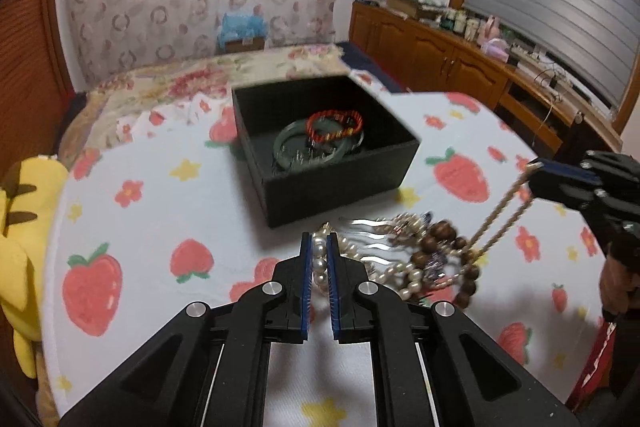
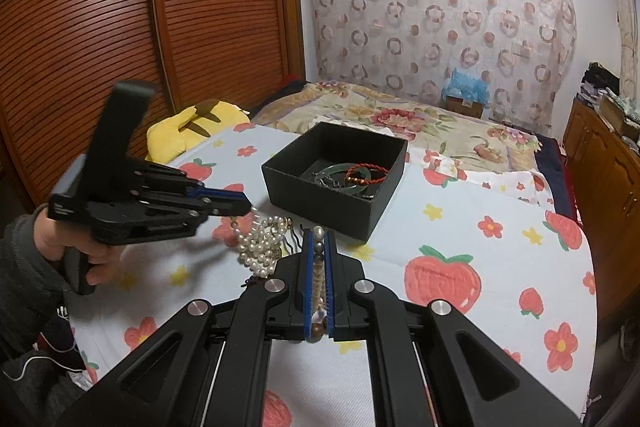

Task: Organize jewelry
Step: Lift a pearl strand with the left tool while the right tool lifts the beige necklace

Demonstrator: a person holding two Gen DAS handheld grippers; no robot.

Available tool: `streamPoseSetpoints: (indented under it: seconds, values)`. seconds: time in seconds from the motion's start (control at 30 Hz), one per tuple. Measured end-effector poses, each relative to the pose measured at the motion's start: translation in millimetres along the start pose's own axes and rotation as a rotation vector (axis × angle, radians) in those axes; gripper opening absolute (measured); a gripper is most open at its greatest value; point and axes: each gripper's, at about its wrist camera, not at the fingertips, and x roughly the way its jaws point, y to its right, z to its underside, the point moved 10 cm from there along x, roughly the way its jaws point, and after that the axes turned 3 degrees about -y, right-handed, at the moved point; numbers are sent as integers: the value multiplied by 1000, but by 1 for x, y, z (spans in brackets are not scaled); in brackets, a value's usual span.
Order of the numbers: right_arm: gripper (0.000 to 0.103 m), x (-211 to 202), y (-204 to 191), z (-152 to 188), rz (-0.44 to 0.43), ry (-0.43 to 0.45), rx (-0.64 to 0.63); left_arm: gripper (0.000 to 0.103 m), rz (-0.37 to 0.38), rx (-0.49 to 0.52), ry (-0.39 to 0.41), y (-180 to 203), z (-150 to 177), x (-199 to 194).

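Note:
A black open box (image 1: pixel 340 183) stands on the strawberry-print cloth and holds green bangles (image 1: pixel 308 143) and a red braided bracelet (image 1: pixel 336 125); the box also shows in the right wrist view (image 2: pixel 320 199). In front of it lies a tangled pile: pearl strands (image 1: pixel 404 275), a brown wooden bead bracelet (image 1: pixel 440 239) and silver hair combs (image 1: pixel 372 231). My left gripper (image 1: pixel 319 247) is shut on a pearl strand. My right gripper (image 2: pixel 319 239) is shut on a beige twisted-cord necklace (image 1: pixel 500 215) and lifts it taut from the pile; it also shows in the left wrist view (image 1: pixel 538 167).
A yellow plush toy (image 1: pixel 24 227) lies at the cloth's left edge. A floral bedspread (image 2: pixel 400 119) lies behind the box. A wooden cabinet (image 1: pixel 460 63) stands to the right, a slatted wooden wardrobe (image 2: pixel 120 27) to the left.

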Motion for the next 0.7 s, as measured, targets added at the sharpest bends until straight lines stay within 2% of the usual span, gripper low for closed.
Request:
streamPoseSetpoints:
  seconds: [0.43,0.7]
  values:
    - [6,-22,-10,-45,7,56,-40,6,6,38,150,22,-40,-65]
    - [6,-35,-20,-67,1,96,-57,6,-13,51,197,23,-58,-88]
